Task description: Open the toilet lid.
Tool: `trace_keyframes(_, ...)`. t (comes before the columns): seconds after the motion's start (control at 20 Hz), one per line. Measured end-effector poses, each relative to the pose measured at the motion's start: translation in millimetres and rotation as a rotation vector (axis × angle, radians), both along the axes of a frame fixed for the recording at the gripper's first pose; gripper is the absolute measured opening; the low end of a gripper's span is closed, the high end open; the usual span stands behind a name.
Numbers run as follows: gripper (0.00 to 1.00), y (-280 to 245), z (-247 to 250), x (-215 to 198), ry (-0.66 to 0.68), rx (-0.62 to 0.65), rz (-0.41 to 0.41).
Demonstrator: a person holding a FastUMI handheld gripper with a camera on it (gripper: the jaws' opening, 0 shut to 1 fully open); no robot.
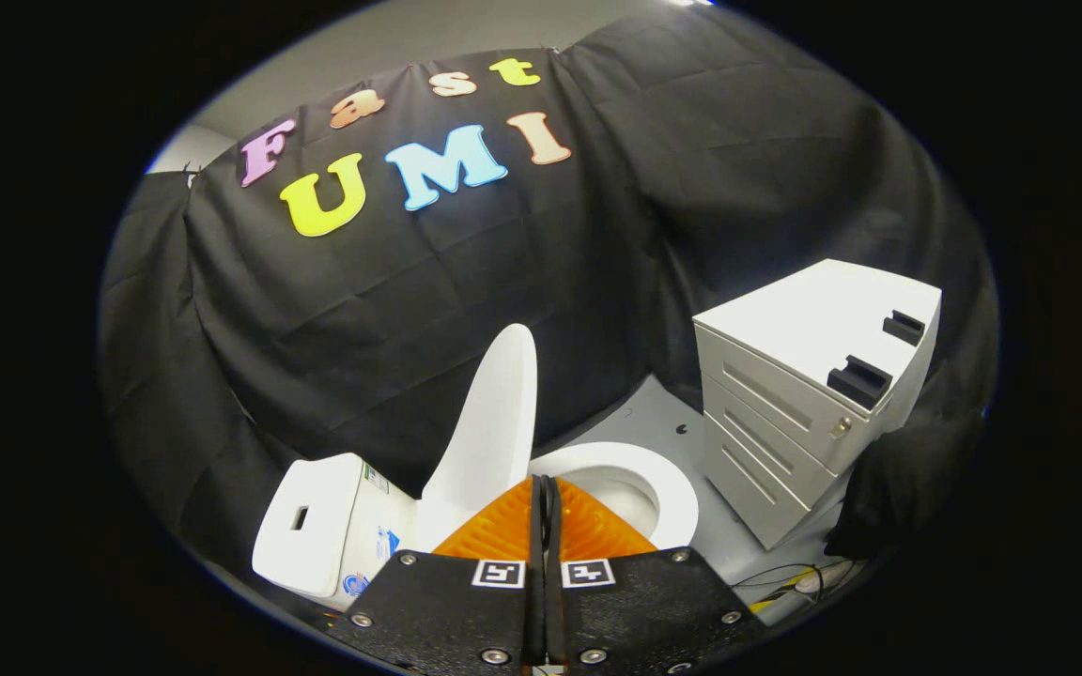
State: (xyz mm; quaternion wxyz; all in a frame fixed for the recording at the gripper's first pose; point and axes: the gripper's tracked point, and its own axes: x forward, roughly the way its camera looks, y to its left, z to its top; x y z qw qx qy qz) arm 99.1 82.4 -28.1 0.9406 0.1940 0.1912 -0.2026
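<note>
We look down along the gripper [541,493], whose two fingers [503,526] are pressed together with only a thin seam between them and nothing held in that seam. Each finger's mount carries a small square marker [499,573] near the seam.

Just beyond the fingertips stands the toilet lid [489,432], raised well up off the bowl and leaning back toward the tank [316,526]. It shows to us nearly edge-on, rising to the left of the fingertips, apart from them as far as we can tell. The seat ring [663,488] lies flat over the toilet bowl [626,493], its opening exposed beyond and to the right of the fingers. The tank, with a small dark slot in its top and stickers on its side, sits left of the lid.

To the right of the toilet, on the pale grey floor [654,413], is a white drawer cabinet [795,394] with three drawer fronts, a small lock at one corner and two dark brackets [860,380] on its top. Thin cables [785,575] trail on the floor near the cabinet's base. Black cloth [316,329] hangs behind everything.
</note>
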Motion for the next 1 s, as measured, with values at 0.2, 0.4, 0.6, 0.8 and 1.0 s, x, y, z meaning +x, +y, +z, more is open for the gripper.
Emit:
trace_keyframes(0.2,0.00,10,11,2,-0.003,-0.044,0.014)
trace_keyframes(0.4,0.00,24,22,7,-0.016,-0.086,0.036)
trace_keyframes(0.6,0.00,42,35,11,-0.035,-0.106,0.053)
trace_keyframes(0.8,0.00,59,44,15,-0.045,-0.156,0.074)
trace_keyframes(1.0,0.00,73,52,18,-0.060,-0.178,0.081)
